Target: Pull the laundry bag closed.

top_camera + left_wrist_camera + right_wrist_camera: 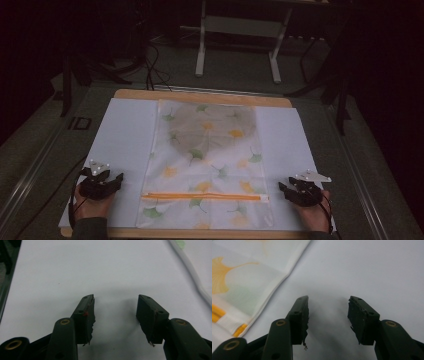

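A translucent zip bag point(207, 165) printed with yellow and green ginkgo leaves lies flat in the middle of a white sheet point(125, 130). An orange zipper strip point(200, 196) runs across the bag near its front edge, and a darker round shape shows through its far half. My left gripper point(116, 181) rests on the sheet left of the bag, open and empty point(115, 305). On the bag's right side my right gripper point(283, 189) stands open with nothing between its jaws point(328, 306). The bag's corner point(249, 290) lies left of the right jaws, and its edge point(192, 270) runs right of the left jaws.
The white sheet covers a wooden board point(200, 95) whose edge shows at the back and front. Behind the board stand a white table frame point(240, 45), cables and dark stands on a grey floor. Bare white sheet lies on both sides of the bag.
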